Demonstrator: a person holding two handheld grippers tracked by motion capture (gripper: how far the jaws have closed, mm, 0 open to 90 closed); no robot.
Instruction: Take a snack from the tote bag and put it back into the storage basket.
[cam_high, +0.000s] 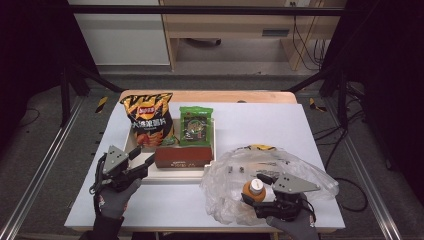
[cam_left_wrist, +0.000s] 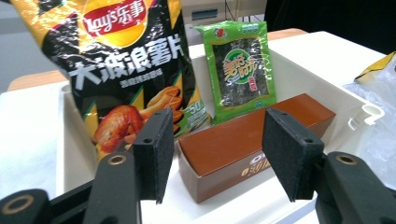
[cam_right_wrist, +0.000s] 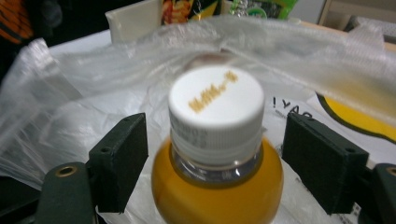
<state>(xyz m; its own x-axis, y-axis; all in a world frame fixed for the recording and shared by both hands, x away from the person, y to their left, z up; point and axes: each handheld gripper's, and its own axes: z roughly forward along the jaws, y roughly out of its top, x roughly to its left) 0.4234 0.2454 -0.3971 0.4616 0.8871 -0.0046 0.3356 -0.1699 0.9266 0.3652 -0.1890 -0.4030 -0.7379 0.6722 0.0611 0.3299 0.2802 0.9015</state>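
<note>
Orange-juice bottle (cam_right_wrist: 217, 154) with a white screw cap stood on the crumpled clear plastic bag (cam_high: 300, 167) at the near right of the white surface (cam_high: 260, 125), between the spread pads of the right tool (cam_high: 253, 198), which did not press it. In the white tray (cam_left_wrist: 327, 84) a black chip bag (cam_high: 147, 120), a green seaweed packet (cam_high: 196, 125) and a brown carton (cam_left_wrist: 252, 135) already sat. The left tool (cam_left_wrist: 215, 156) hung open and empty before the carton. Judging by this, unpacking was well along; the bottle remained to be gripped and moved.
</note>
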